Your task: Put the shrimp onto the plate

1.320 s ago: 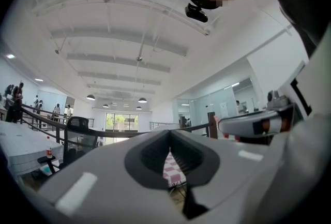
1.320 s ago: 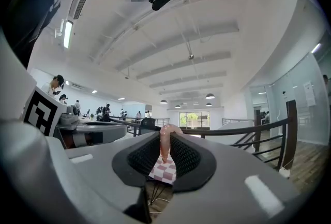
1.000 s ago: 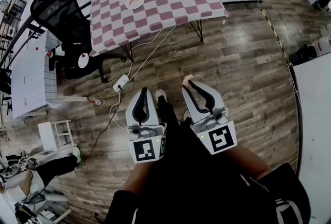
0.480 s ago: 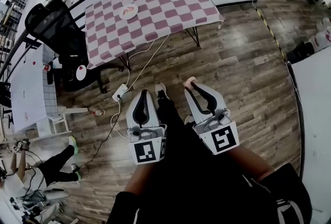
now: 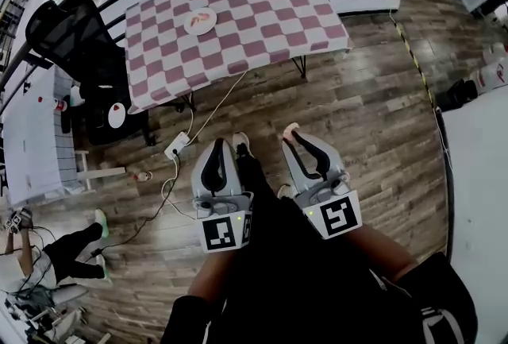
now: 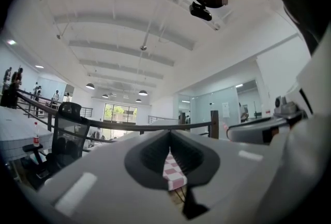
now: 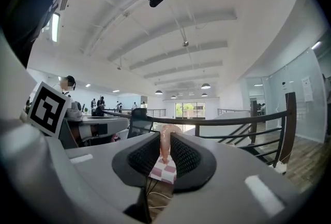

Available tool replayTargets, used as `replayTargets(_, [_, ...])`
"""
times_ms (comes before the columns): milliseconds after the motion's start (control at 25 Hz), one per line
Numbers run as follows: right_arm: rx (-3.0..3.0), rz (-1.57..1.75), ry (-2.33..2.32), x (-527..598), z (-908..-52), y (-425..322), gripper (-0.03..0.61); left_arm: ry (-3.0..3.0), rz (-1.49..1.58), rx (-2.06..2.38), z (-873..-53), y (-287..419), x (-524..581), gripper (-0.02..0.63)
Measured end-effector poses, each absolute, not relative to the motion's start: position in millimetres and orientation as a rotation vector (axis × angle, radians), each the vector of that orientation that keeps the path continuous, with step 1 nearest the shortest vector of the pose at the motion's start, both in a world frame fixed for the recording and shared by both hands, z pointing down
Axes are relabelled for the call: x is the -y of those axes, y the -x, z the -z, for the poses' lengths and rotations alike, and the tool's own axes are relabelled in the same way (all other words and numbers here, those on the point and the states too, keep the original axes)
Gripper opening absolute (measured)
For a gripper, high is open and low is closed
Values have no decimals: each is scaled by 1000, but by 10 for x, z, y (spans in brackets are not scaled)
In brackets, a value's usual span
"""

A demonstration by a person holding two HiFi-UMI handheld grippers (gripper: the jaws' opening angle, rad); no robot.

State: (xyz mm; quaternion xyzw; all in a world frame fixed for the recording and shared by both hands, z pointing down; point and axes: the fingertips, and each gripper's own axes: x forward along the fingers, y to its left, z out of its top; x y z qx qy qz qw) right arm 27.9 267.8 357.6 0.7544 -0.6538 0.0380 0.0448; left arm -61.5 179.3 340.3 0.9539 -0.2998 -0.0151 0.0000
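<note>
The shrimp [image 7: 165, 141] is pinched in the right tool [image 5: 292, 136], whose 2 jaws close on its lower part. Its pale pink body stands up along the line of the jaws and pokes out past their tips. In the head view that pink end shows at the front of the tool, aimed forward toward the bench [image 5: 270, 9].

The left tool [image 5: 217, 147] hangs just beside the right one. Its jaws are pressed together with nothing between them, and only a thin slit shows the checked cloth beyond.

Both tools are held low and close to the person's body, over the wooden floor [image 5: 357, 96], well apart from the bench.

The plate [image 5: 188, 25] sits on the checked cloth toward the bench's far left part. From the right tool it lies ahead and off to the left. A reddish mark [image 5: 203, 19] lies on it, too small to identify.

Judging from this, the carry is the step in hand. The coming move probably calls for a walk forward to close the gap. The right tool would then swing leftward across the bench, because the plate stands nearer the left tool's side than the right's.
</note>
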Motion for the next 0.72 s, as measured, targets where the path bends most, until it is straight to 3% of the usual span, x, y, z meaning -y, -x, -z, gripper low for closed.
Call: replayTargets(720, [2043,-224,-2258,-307,-3618,-854,60,-2898,-7,1013,-3550,167,420,9])
